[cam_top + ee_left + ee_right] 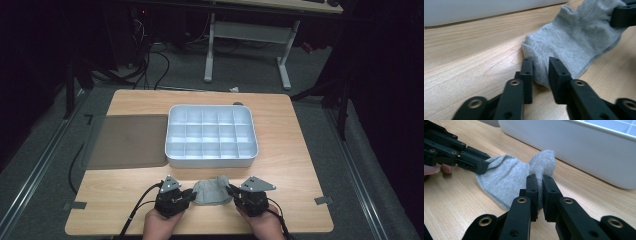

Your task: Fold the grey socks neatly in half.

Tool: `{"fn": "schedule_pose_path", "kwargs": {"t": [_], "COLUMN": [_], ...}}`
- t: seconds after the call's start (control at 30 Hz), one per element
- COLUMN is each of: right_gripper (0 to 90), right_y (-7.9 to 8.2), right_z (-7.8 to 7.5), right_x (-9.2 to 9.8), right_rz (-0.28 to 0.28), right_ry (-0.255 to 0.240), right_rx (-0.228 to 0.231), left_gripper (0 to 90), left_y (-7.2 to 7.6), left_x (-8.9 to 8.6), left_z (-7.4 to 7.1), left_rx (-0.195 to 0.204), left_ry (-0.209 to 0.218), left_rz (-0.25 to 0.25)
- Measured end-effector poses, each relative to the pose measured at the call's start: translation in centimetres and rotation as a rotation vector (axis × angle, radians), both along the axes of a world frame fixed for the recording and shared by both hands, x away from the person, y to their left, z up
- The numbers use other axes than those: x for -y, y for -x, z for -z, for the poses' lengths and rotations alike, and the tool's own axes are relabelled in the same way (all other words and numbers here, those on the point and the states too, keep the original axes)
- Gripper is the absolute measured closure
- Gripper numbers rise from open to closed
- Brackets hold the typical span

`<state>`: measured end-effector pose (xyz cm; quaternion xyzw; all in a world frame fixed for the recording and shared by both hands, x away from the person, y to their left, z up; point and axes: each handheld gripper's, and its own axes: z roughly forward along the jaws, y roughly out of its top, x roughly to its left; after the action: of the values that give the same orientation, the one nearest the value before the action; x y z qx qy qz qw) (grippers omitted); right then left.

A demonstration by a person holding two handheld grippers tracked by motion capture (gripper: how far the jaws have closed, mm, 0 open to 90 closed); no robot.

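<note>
A grey sock (211,191) lies crumpled on the wooden table near its front edge, between my two grippers. My left gripper (192,195) comes in from the left, and in the left gripper view its jaws (541,67) close on the sock's (579,37) near edge, with fabric filling the gap. My right gripper (231,192) holds the opposite side. In the right gripper view its jaws (540,182) are pinched on a raised fold of the sock (506,177), and the left gripper (482,166) grips the far edge.
A white tray (212,161) divided into several compartments stands just behind the sock, its side wall (574,150) close to the grippers. A dark mat (127,140) lies to the tray's left. Bare wood (300,175) stretches to the right.
</note>
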<state>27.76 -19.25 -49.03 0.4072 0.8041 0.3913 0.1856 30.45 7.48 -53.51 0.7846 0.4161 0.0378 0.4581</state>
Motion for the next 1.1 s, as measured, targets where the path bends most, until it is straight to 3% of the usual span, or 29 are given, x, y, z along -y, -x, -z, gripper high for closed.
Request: {"fn": "schedule_pose_path", "kwargs": {"t": [0.2, 0.57, 0.8, 0.97, 1.1], "right_gripper": [85.3, 85.1, 84.1, 74.1, 66.9], "right_y": [0.0, -0.9, -1.2, -0.6, 0.4], "right_z": [-0.2, 0.9, 1.2, 0.1, -1.6], "right_x": [-1.7, -5.9, -6.4, -6.2, -4.8], "right_rz": [-0.027, -0.104, -0.128, -0.145, -0.094], "right_ry": [0.038, 0.084, 0.068, 0.035, 0.018], "right_rx": [0.009, -0.010, -0.021, -0.012, 0.061], "left_gripper": [78.8, 79.1, 78.8, 78.2, 77.4], "left_y": [0.1, 0.2, 0.2, 0.2, 0.3], "left_x": [-0.1, -0.1, -0.1, 0.0, 0.0], "left_z": [0.0, 0.0, 0.0, 0.0, 0.0], "left_rx": [0.007, 0.010, 0.009, 0.011, 0.012], "left_ry": [0.014, 0.027, 0.027, 0.024, 0.022], "left_rz": [0.017, 0.039, 0.040, 0.039, 0.038]}}
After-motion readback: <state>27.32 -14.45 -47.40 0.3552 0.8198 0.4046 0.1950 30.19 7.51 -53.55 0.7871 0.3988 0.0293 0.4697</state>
